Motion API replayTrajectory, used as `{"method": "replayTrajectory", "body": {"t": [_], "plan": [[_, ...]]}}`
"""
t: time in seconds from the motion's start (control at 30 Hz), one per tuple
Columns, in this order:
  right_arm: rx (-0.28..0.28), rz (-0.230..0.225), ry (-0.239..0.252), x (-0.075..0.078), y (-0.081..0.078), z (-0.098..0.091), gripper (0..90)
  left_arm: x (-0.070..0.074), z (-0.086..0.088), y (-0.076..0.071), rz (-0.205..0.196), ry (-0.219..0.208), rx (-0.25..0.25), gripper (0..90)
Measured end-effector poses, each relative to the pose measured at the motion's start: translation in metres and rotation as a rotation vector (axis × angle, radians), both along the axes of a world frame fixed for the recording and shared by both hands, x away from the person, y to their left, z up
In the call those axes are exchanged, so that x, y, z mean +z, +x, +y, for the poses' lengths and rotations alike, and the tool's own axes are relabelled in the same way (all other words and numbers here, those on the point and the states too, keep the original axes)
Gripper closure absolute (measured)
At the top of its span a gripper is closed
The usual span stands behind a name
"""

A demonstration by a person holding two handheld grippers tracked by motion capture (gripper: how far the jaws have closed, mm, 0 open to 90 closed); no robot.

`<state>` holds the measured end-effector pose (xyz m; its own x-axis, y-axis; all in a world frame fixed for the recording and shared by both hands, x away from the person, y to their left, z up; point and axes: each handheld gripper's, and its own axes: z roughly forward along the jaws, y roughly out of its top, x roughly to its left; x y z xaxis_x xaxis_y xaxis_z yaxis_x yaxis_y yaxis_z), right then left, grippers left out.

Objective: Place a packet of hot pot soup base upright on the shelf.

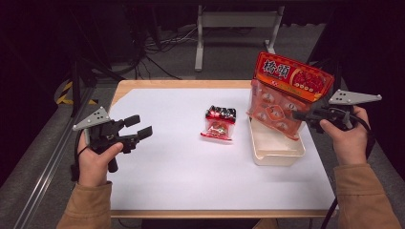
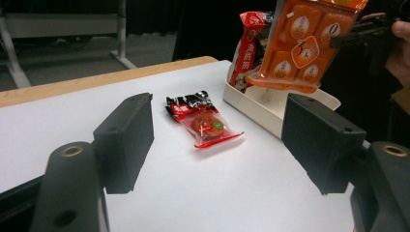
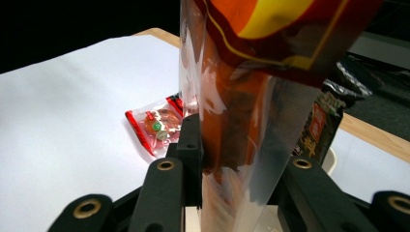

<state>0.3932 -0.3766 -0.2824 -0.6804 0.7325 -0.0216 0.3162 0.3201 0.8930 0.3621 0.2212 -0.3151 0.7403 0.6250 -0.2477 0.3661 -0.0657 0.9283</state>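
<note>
My right gripper is shut on the lower edge of a large orange snack bag, which it holds upright with its bottom over the far end of a white tray. In the right gripper view the jaws press the clear film of the bag from both sides. A small red snack packet lies flat on the white sheet at mid table. My left gripper is held above the table's left side, open and holding nothing. Its view shows the packet lying well beyond the jaws.
A dark and red packet stands in the tray behind the orange bag. A white sheet covers most of the wooden table. Beyond the far edge are a metal stand and cables on the floor.
</note>
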Motion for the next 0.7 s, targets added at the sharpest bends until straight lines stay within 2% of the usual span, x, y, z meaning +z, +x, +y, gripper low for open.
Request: {"method": "replayTrajectory", "body": {"t": [0.27, 0.7], "plan": [[-0.03, -0.003, -0.007, -0.011, 0.001, -0.002, 71.5, -0.001, 0.0, 0.001, -0.001, 0.0, -0.001, 28.3], [-0.036, 0.003, -0.01, -0.022, 0.0, -0.003, 71.4, -0.002, 0.0, 0.0, 0.006, 0.003, -0.002, 28.0]]}}
